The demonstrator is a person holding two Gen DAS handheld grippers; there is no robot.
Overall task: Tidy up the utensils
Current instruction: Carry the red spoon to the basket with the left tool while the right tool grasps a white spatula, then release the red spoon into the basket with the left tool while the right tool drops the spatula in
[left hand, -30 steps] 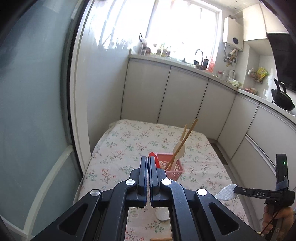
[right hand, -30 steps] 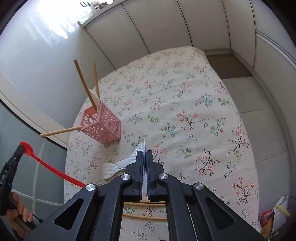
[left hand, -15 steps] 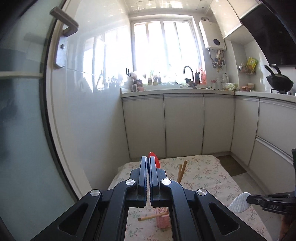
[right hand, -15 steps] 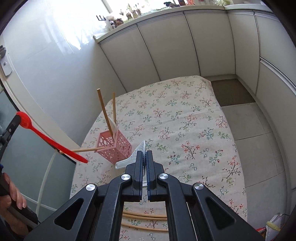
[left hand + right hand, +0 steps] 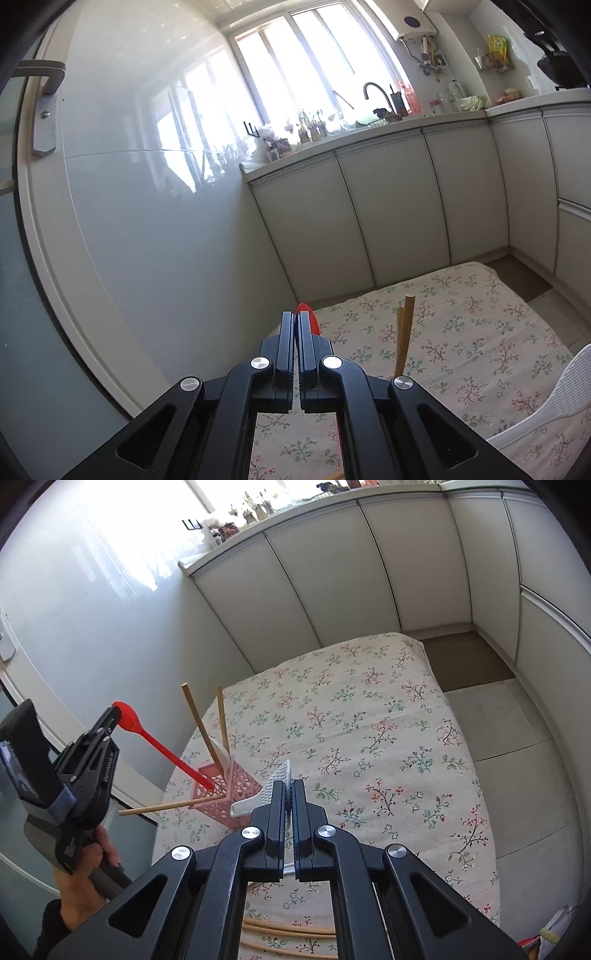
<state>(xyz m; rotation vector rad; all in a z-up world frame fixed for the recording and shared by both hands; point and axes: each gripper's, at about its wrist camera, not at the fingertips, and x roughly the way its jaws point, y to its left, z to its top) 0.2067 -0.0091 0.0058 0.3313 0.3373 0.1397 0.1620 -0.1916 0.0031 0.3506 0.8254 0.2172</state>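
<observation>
on the floral-print tablecloth [image 5: 369, 716] covering the low table, a pink perforated plastic utensil basket [image 5: 236, 794] stands near the left edge. two long wooden chopsticks [image 5: 201, 727] lean upright out of it beside a pale spoon-like piece, and a third wooden stick [image 5: 166, 806] pokes sideways through its lattice wall.

the left gripper [image 5: 112, 714] is clamped on the bowl end of a slim red plastic spoon [image 5: 159, 744], whose handle slants down with its tip at the basket's open top. the person's hand [image 5: 88, 867] grips the tool's handle.

the right gripper [image 5: 290, 786] is clamped on a white plastic rice paddle with a dimpled blade [image 5: 275, 779], held in the air just right of the basket; its handle points toward the basket.

more wooden chopsticks [image 5: 288, 932] lie flat on the cloth at the near edge.
</observation>
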